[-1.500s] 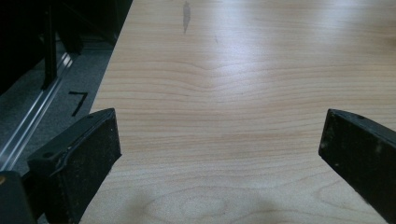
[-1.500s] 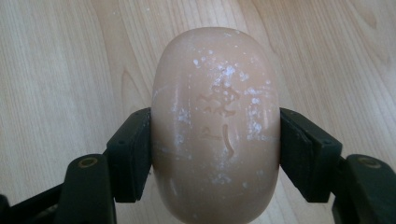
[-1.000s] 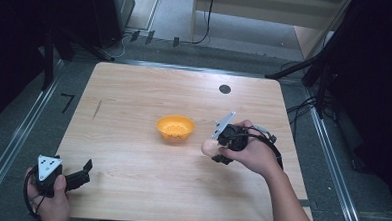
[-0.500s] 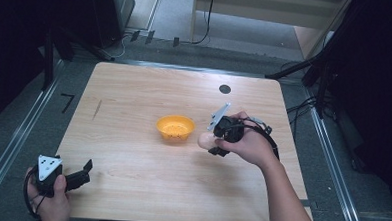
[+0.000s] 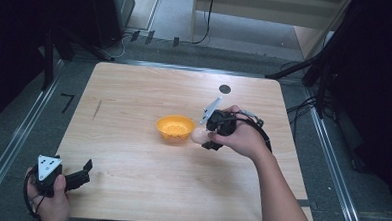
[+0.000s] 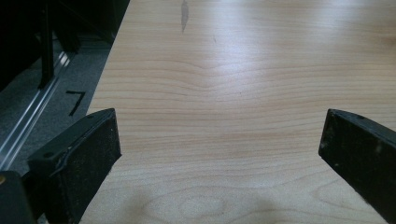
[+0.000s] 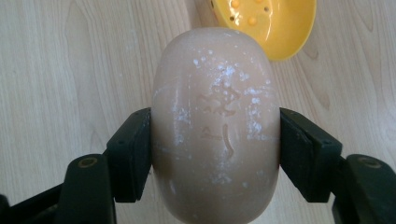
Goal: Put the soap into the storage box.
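Pale beige oval soap bar (image 7: 215, 126), dusted with white flecks, pinched at its sides, hovering just beside the little yellow dish (image 5: 175, 127).

- Round yellow plastic soap dish (image 5: 175, 127) sits near centre of the pale wooden table (image 5: 134, 103).
- Oval beige bar of soap (image 5: 199, 135) just right of dish, btw the jaws of the right gripper (image 5: 203, 136), above tabletop.
- Left gripper (image 5: 83, 171) at table's near-left corner, well apart from dish.
- Small round black hole (image 5: 225, 89) behind dish, twd far edge.
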The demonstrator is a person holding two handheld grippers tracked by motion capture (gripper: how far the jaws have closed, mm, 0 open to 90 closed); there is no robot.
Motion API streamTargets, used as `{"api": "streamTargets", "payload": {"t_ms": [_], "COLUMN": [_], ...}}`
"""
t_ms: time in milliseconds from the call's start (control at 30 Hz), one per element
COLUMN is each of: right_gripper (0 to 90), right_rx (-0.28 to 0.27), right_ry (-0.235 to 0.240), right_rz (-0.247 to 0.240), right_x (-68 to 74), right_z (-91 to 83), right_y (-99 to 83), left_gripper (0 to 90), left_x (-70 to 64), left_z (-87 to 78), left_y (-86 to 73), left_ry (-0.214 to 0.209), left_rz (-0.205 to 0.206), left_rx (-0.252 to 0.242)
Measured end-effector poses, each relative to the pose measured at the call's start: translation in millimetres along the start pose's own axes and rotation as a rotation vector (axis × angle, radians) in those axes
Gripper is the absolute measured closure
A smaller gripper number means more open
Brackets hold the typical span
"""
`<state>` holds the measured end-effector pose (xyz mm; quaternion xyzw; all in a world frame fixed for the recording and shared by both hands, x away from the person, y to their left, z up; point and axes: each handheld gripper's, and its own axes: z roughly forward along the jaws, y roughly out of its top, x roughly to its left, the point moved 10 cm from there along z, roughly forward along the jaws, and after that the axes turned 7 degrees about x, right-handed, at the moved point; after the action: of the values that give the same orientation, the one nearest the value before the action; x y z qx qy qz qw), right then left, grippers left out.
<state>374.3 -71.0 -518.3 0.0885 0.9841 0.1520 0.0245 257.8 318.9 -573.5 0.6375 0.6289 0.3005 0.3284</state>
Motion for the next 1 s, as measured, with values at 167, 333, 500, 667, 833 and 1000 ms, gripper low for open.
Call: {"api": "streamTargets", "payload": {"t_ms": [167,333,500,667,833,1000], "right_gripper": [33.7,33.7,33.7,33.6,33.6,33.6], "right_rx": [0.009,-0.026,-0.037,-0.030,-0.027,-0.030], "right_ry": [-0.001,0.024,0.034,0.041,0.046,0.047], "right_rz": [-0.006,0.003,0.010,0.003,-0.018,-0.031], "right_x": [-6.5,-11.0,-15.9,-19.2,-22.0,-25.2], "right_z": [1.2,6.3,14.6,20.1,20.4,24.5], "right_y": [6.7,17.4,24.0,31.1,44.6,57.9], "left_gripper": [0.0,0.0,0.0,0.0,0.0,0.0], "left_x": [0.5,0.6,0.7,0.4,0.9,0.9], "left_z": [-0.3,-0.3,-0.5,-0.2,-0.1,-0.2], "left_y": [-0.4,-0.2,-0.3,0.0,0.1,0.0], "left_ry": [0.000,-0.005,-0.007,-0.010,-0.015,-0.018], "left_rz": [-0.002,-0.006,-0.006,-0.010,-0.019,-0.022], "left_rx": [0.004,0.003,0.004,0.001,0.000,0.000]}}
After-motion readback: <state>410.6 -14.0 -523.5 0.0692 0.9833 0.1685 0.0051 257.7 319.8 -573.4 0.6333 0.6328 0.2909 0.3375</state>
